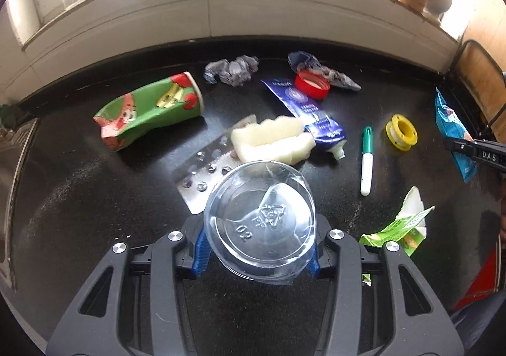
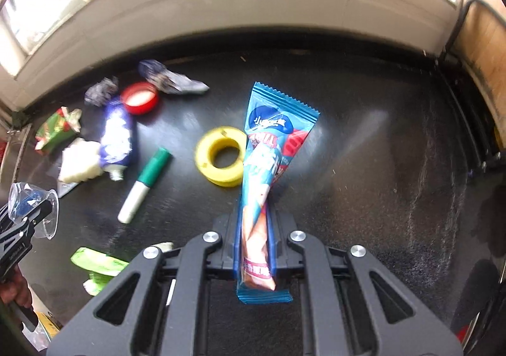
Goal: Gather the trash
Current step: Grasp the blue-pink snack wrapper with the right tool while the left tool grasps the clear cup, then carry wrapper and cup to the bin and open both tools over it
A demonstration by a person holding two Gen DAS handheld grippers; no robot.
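1. My left gripper (image 1: pixel 259 256) is half closed across a clear plastic cup (image 1: pixel 259 223); thin, brittle and already cracked, so I squeeze lightly.
2. My right gripper (image 2: pixel 254 248) is pinched tight on a blue snack wrapper (image 2: pixel 268 147); light, limp, slippery.
3. Farther out on the black table (image 1: pixel 95 198): sponge (image 1: pixel 272 139), squashed paper cup (image 1: pixel 148 109).
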